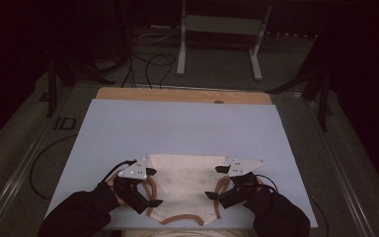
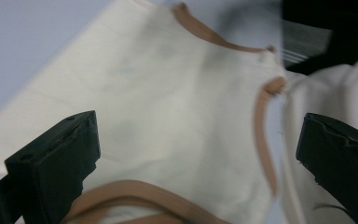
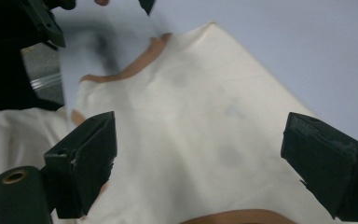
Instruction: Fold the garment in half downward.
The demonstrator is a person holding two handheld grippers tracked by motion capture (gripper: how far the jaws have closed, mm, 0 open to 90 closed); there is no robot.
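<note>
- Left gripper (image 1: 151, 186) is hovering wide-jawed over the cream garment's (image 1: 185, 185) left side, near the table's (image 1: 177, 128) front edge
- Right gripper (image 1: 216, 182) is mirroring it, jaws wide, empty

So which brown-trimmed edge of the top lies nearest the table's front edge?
The curved trim at the garment's near end, between the two grippers. The other two trims run along its left and right sides, by the left gripper and right gripper.

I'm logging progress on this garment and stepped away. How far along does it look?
Done: the cream garment with tan trim lies spread flat on the blue table cover. In hand: the left gripper and right gripper sit open at its two sides, clamping nothing. Left: any fold; none shows yet.
</note>
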